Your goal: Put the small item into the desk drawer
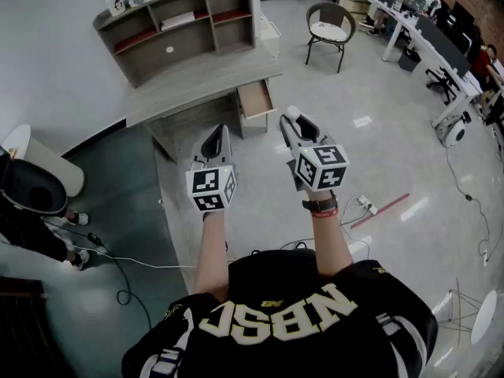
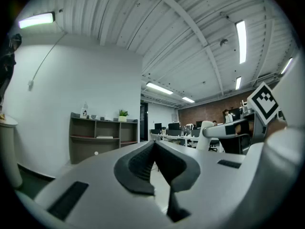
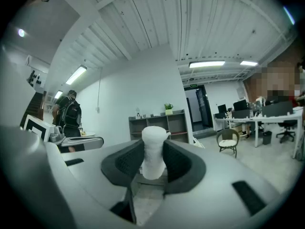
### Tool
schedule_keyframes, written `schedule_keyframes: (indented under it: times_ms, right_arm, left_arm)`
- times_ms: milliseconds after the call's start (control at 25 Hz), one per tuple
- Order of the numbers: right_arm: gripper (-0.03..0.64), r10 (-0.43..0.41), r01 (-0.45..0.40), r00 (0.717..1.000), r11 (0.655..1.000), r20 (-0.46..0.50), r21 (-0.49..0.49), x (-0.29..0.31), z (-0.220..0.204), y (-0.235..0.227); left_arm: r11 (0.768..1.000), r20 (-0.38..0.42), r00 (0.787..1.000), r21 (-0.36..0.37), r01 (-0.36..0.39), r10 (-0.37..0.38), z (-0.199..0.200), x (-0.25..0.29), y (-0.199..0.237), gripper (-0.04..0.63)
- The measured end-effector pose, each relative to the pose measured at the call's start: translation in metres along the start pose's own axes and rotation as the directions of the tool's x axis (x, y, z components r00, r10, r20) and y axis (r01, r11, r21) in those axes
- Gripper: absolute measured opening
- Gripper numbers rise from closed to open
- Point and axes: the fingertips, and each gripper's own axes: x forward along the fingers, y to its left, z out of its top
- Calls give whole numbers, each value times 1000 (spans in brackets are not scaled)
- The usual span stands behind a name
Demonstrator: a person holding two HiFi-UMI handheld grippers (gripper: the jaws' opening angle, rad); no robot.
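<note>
My right gripper (image 1: 292, 121) is shut on a small white cylindrical item (image 3: 153, 151), which stands upright between the dark pads and shows as a white knob (image 1: 293, 113) at the jaw tips. The left gripper (image 1: 214, 140) hangs beside it with its jaws pressed together and nothing between them (image 2: 155, 149). Ahead stands the grey desk (image 1: 197, 81) with a shelf unit on top; its drawer (image 1: 256, 99) at the right end is pulled out. Both grippers are held in the air short of the desk, the right one nearest the drawer.
A wicker chair (image 1: 328, 26) stands beyond the desk to the right. A person in dark clothes (image 1: 31, 207) stands at the left by a white round table (image 1: 39, 160). Cables (image 1: 118, 266) trail on the floor. Long office desks (image 1: 429, 34) line the far right.
</note>
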Motion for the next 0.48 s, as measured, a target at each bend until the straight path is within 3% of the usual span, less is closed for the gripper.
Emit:
schedule_keyframes:
  times_ms: [200,480]
  right_arm:
    - [130,12,-12,1000,999,-8,-31,16,-12,23]
    - [132,35,-37,998,999,-50,-35,32,-29,28]
  left_arm:
    - [1000,33,999,6,9,-9,-3,-4,18,14]
    - [998,3,1000,-70,0,0,-22,6,36,14]
